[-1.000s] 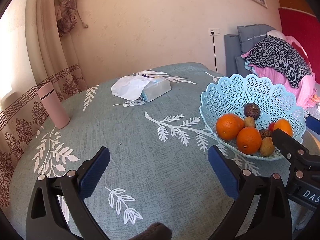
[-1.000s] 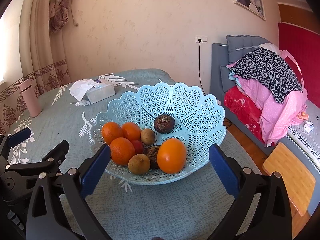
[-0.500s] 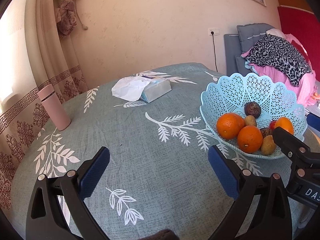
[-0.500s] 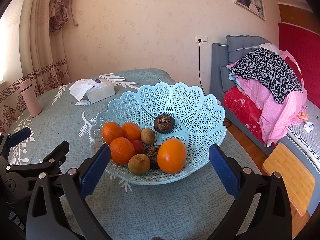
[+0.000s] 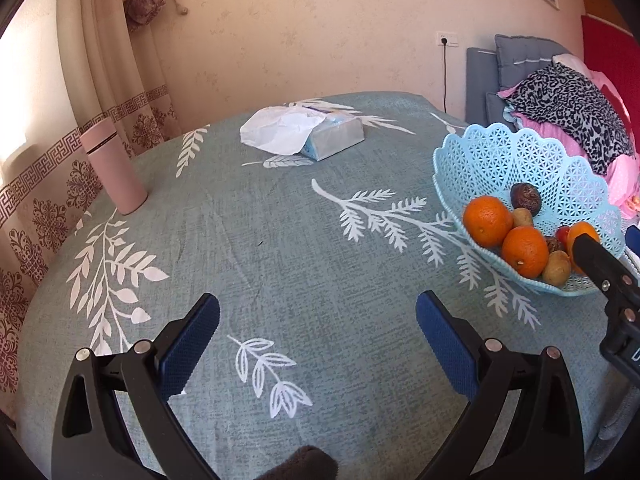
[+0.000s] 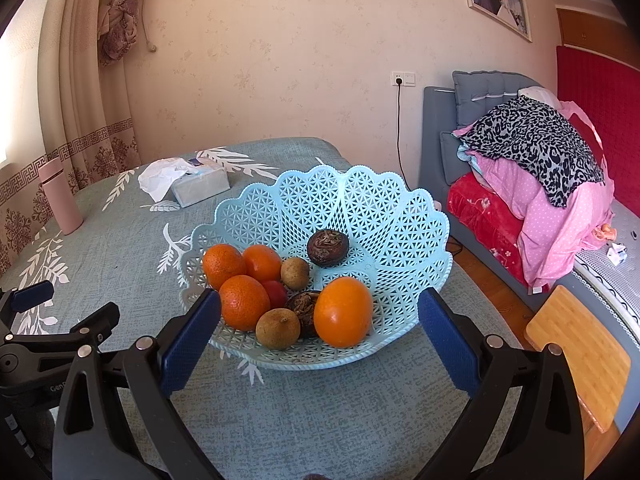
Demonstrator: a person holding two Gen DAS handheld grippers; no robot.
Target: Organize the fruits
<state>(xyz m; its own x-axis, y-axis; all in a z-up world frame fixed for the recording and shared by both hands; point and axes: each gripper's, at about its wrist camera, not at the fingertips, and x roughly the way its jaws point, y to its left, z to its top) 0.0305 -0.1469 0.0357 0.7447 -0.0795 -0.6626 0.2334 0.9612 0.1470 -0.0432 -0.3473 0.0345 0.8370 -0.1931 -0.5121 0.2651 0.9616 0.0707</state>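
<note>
A: Nearest to you, what do your two grippers show?
B: Your right gripper (image 6: 318, 326) has its blue pads spread wide with nothing between them, framing the near rim of the light blue basket (image 6: 396, 216). Your left gripper (image 5: 318, 326) is likewise spread and empty, above bare tablecloth (image 5: 280, 248), with the basket off to its right.

A: Where does the fruit lie?
B: All inside the basket. At its front: a large orange (image 6: 343, 312), a small brown fruit (image 6: 278, 328) and a second orange (image 6: 244, 302). Behind these: a red fruit (image 6: 277, 293), two more oranges (image 6: 224, 264), a tan fruit (image 6: 295, 273). Farthest back sits a dark wrinkled fruit (image 6: 328, 242), alone.

A: And beyond the basket?
B: A tissue box (image 6: 200, 186) near the table's far edge, and a pink bottle (image 6: 60, 200) standing upright at the left, by the curtain (image 6: 80, 80).
</note>
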